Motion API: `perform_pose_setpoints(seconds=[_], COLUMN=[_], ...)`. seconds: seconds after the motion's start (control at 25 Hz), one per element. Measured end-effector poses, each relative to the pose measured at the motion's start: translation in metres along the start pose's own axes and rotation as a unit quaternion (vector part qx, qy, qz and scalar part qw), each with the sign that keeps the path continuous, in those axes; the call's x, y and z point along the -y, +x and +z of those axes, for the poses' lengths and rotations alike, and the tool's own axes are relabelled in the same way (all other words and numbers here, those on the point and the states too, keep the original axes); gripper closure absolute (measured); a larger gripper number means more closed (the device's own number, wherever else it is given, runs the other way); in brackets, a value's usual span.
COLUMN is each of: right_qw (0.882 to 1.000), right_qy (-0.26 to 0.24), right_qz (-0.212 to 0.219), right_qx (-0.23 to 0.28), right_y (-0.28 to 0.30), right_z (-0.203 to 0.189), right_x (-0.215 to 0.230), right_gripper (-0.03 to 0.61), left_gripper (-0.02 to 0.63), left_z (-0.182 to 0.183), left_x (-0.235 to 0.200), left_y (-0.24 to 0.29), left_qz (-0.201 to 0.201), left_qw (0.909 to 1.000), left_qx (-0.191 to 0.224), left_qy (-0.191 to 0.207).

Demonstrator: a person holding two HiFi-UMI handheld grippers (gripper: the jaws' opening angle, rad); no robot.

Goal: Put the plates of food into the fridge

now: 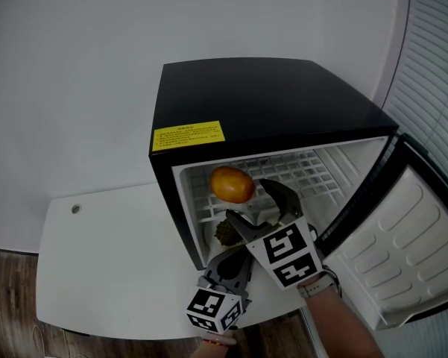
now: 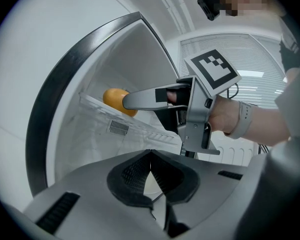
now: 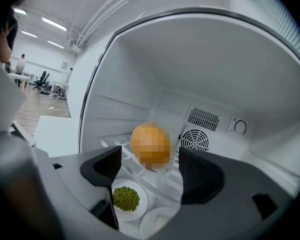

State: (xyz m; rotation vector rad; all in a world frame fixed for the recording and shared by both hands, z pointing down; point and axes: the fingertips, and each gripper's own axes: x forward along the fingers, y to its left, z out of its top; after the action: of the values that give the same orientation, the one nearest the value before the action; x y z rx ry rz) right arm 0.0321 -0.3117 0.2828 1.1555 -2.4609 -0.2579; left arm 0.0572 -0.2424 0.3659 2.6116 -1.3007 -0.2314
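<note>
Here, in the head view, a black mini fridge stands on the white surface with its door swung open at the right of the frame. The right gripper reaches into the opening at frame centre, and the left gripper hangs just below it, outside the cabinet. A round orange fruit sits on the upper wire shelf, and a white plate of green peas lies beneath it, already inside.

In the left gripper view, the left gripper shows its jaws clenched together on nothing. The right gripper crosses mid-frame in front of the fruit.

In the right gripper view, the right gripper has its jaws released and spread wide, with nothing between the pads. The fruit lies further back on the shelf. The pea plate lies at lower left on the fridge floor, just beside a second white plate at the bottom edge; what that one carries cannot be made out.

Both plates seem stowed. The risk I judge from here is the wide jaws catching the shelf edge or nudging the fruit so that it rolls off onto the plates. A low jaw could also clip a plate rim and scatter the peas.
</note>
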Motion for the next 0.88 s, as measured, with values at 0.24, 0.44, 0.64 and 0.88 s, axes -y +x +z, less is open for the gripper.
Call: perform_pose_setpoints(seconds=[0.24, 0.44, 0.64, 0.88], right_qw=[1.000, 0.999, 0.999, 0.998], right_qy=[0.012, 0.023, 0.040, 0.060], right_qz=[-0.023, -0.030, -0.027, -0.022], right_qx=[0.003, 0.003, -0.006, -0.016], right_y=[-0.016, -0.028, -0.038, -0.051], right_z=[-0.010, -0.020, -0.033, -0.054], right_x=[0.005, 0.007, 0.004, -0.010], right_gripper=[0.235, 0.235, 0.236, 0.313], left_gripper=[0.606, 0.606, 0.606, 0.606], left_z=[0.001, 0.002, 0.004, 0.005], left_x=[-0.001, 0.000, 0.002, 0.001], left_y=[-0.005, -0.008, -0.011, -0.018], left_qz=[0.011, 0.018, 0.024, 0.035], left_qw=[0.9999, 0.9998, 0.9996, 0.9992], left_qx=[0.002, 0.005, 0.008, 0.009], left_qy=[0.003, 0.007, 0.013, 0.018])
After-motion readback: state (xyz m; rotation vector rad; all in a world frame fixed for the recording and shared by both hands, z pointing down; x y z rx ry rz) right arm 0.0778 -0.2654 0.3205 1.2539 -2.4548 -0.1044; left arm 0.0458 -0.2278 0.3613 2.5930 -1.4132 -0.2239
